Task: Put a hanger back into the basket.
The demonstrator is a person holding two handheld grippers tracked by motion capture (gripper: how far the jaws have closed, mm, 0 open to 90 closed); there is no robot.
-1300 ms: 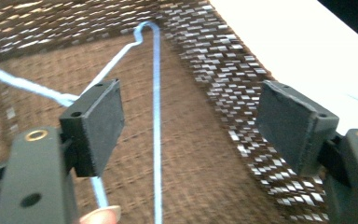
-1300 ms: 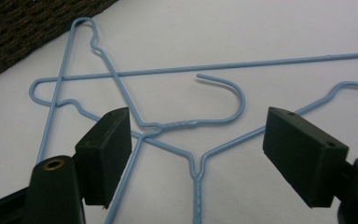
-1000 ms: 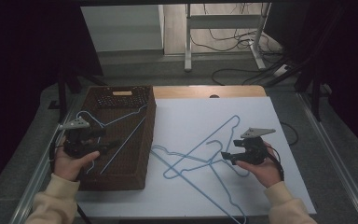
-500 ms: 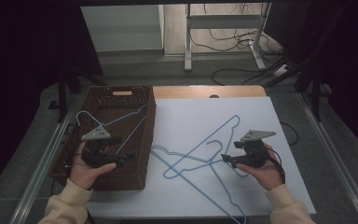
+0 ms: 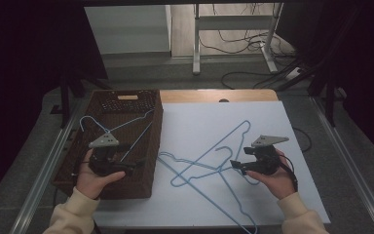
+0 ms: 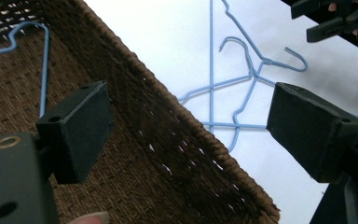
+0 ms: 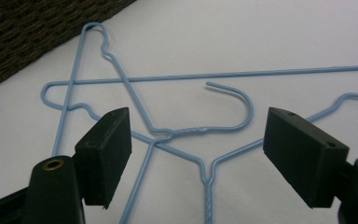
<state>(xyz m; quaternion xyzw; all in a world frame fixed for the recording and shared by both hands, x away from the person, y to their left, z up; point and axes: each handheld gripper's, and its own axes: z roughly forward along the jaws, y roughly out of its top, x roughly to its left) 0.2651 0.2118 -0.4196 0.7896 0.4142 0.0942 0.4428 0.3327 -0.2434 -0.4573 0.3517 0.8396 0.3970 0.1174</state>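
A brown wicker basket (image 5: 121, 102) stands at the table's left with one blue wire hanger (image 5: 126, 127) lying in it. Out on the white tabletop (image 5: 272, 122) lie tangled blue hangers (image 5: 199, 165). My left gripper (image 5: 134, 165) hovers open over the basket's front right part, pointing at its right wall (image 6: 135, 93); past that wall I see the tangled hangers (image 6: 256, 74). Also open, my right gripper (image 5: 234, 165) sits low over the tangle, its jaws (image 7: 200, 149) straddling a hanger hook (image 7: 242, 100) and the twisted necks. Nothing is held.
A strip of bare wood (image 5: 243, 95) runs along the table's back edge. Metal rails flank the table on both sides. Cables and a stand's legs (image 5: 233, 58) lie on the floor beyond. The basket corner (image 7: 37, 28) is just left of the tangle.
My left gripper has moved right, from the basket's left edge to over its front right part. The right gripper and the hangers have barely shifted.
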